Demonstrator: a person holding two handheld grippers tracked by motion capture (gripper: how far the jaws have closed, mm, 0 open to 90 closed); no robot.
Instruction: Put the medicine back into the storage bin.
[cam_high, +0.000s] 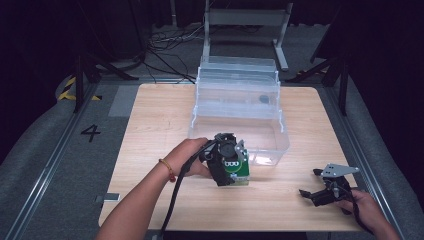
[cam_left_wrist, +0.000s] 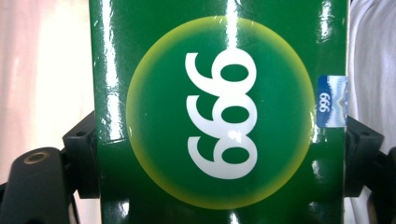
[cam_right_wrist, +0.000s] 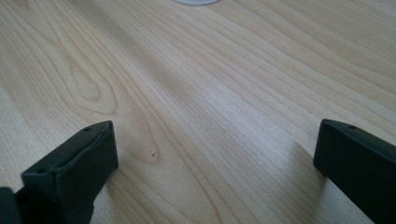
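A green box (cam_high: 238, 170) marked 999 in white on a yellow-edged circle hangs just above the table's middle, near the front corner of a clear plastic bin (cam_high: 240, 117). My left gripper (cam_high: 231, 167) is shut on the green box (cam_left_wrist: 219, 116), one black pad on each side face. Low over the wooden table (cam_high: 165, 115) at the front right, my right gripper (cam_high: 310, 190) stands open, its jaws wide apart with bare wood (cam_right_wrist: 210, 107) between them.
The clear bin is stepped and opened out, reaching to the table's far edge, with a small dark item (cam_high: 263, 99) inside its upper tier. A metal frame (cam_high: 245, 20) and cables lie on the floor beyond. A white rim (cam_right_wrist: 196, 1) shows ahead of the right gripper.
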